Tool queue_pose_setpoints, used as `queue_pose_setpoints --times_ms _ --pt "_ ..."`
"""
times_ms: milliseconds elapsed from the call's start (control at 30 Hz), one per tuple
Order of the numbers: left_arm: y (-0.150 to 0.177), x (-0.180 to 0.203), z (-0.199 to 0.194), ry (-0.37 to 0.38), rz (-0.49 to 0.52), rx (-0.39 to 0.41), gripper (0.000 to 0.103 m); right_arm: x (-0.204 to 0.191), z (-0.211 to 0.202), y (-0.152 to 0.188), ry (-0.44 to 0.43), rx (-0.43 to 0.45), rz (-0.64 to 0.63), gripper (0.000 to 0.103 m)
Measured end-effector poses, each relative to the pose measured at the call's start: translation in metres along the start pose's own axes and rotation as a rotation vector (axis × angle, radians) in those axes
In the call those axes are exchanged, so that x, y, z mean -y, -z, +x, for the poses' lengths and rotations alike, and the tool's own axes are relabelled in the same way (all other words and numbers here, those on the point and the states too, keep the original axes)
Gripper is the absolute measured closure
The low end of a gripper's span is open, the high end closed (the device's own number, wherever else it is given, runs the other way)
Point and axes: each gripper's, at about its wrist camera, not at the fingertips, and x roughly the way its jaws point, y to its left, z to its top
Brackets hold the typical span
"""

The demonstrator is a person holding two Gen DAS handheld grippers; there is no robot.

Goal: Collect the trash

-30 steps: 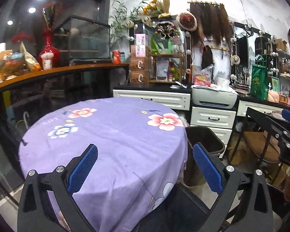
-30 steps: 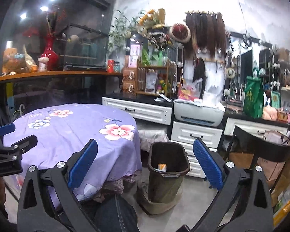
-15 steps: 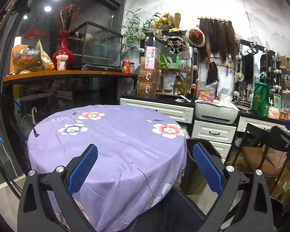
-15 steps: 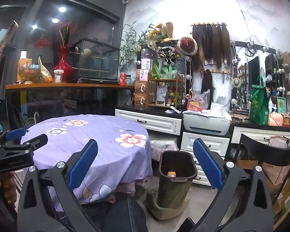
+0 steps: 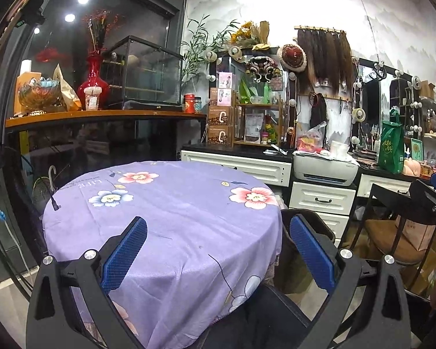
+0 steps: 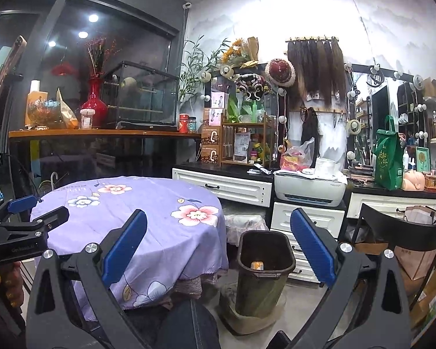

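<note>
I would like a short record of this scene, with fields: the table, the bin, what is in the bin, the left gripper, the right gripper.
table: round table under a purple flowered cloth; no trash visible on top
bin: dark bin on the floor, beside the table on its right, in front of the white drawers
in the bin: one small orange and white item; too small to name
left gripper: open, holds nothing, above the near part of the table
right gripper: open, holds nothing, off the table's right edge, facing the bin
</note>
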Motion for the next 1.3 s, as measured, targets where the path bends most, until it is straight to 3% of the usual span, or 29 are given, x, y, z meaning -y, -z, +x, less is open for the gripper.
queue_pose_setpoints --times_ms 1300 --pt "0.0015 -0.0004 0.0028 0.032 0.023 -0.018 0.005 0.0001 -0.0002 0.0014 -0.026 -0.002 -0.006 0.006"
